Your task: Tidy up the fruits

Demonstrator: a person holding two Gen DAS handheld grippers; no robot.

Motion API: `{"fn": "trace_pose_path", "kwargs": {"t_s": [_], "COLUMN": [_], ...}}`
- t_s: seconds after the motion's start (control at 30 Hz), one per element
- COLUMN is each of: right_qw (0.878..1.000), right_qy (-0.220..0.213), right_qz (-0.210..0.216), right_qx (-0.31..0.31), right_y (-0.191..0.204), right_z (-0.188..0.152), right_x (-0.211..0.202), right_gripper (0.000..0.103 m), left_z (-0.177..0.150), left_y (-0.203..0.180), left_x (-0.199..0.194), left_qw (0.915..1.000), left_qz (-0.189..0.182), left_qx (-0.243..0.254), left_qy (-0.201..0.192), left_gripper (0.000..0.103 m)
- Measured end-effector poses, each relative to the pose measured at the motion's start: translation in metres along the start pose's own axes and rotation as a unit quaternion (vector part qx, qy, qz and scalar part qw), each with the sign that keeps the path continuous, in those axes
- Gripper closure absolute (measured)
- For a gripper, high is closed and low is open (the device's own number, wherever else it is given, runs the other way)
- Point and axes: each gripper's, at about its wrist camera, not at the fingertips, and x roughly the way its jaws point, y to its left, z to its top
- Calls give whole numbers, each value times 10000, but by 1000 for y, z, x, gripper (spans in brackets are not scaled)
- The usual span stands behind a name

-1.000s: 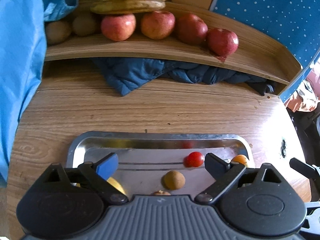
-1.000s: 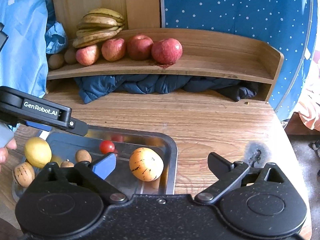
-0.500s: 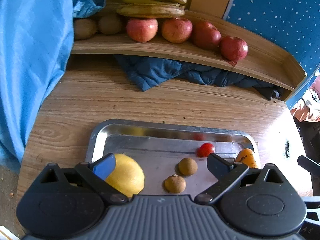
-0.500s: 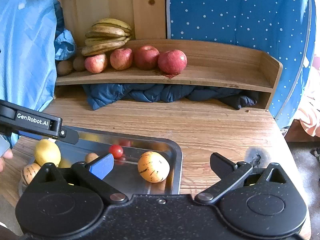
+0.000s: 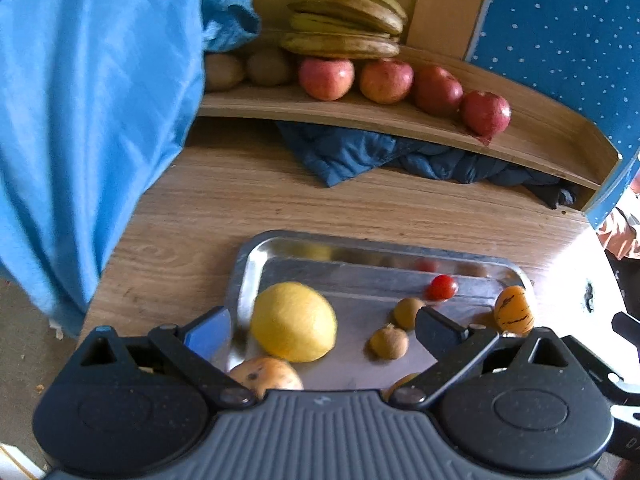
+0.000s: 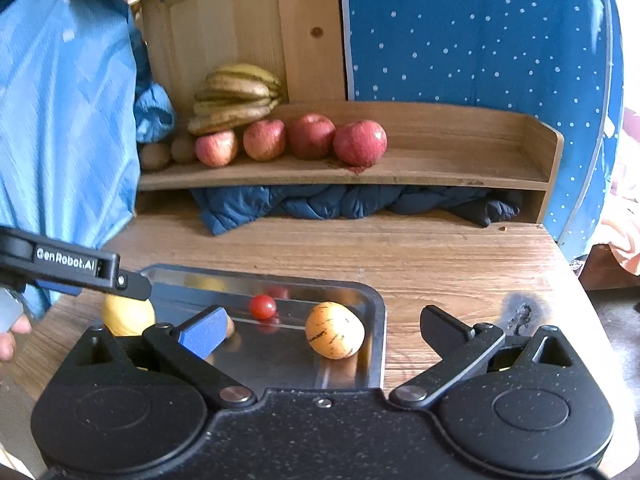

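A metal tray point(image 5: 256, 264) on the wooden table holds a big yellow lemon point(image 5: 294, 322), a cherry tomato point(image 5: 441, 287), two small brown fruits point(image 5: 389, 342), a striped orange melon point(image 5: 514, 310) and a tan fruit point(image 5: 266, 376). My left gripper point(image 5: 324, 328) is open above the tray's near edge, the lemon between its fingers but not gripped. My right gripper point(image 6: 320, 330) is open and empty above the tray's point(image 6: 376, 320) right end, near the melon point(image 6: 334, 336) and tomato point(image 6: 263, 306). The left gripper's arm point(image 6: 72, 266) shows at the left.
A wooden shelf point(image 6: 440, 168) at the back holds several red apples point(image 6: 360, 143), bananas point(image 6: 236, 96) and brown kiwis point(image 6: 154, 156). A dark blue quilt point(image 6: 340, 202) lies under it. Blue cloth point(image 5: 88, 112) hangs at the left. The table edge is at the right.
Both grippers have pulled back and risen from the tray. The left view swung so the lemon now sits between its open fingers. No fruit was taken hold of.
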Motion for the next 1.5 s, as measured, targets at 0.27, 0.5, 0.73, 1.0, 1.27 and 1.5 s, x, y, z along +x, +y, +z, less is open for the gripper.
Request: {"fn": "trace_pose_path", "kwargs": {"t_s": [0.27, 0.5, 0.73, 1.0, 1.27, 1.5], "right_qw": [9998, 9996, 9994, 9995, 9992, 9985], "right_qy": [-128, -223, -297, -293, -382, -501], "right_qz": [122, 185, 167, 108, -86, -231], "right_qx": [76, 6, 34, -39, -29, 19], "right_y": [8, 19, 35, 59, 78, 98], "right_z": [-3, -4, -5, -10, -22, -38], "right_x": [-7, -9, -12, -24, -48, -73], "right_gripper": [1, 1, 1, 1, 1, 1], "left_z": [-10, -17, -30, -44, -66, -83], "left_y": [14, 30, 47, 64, 80, 92], "left_x": [-15, -22, -33, -50, -71, -92], "left_qw": [9995, 9988, 9983, 9974, 9963, 9951], "left_qz": [109, 112, 113, -50, -294, -402], "left_qx": [7, -35, 13, 54, 186, 340], "left_qy": [-285, -477, -574, -714, -784, -842], "left_gripper": [2, 2, 2, 2, 1, 1]}}
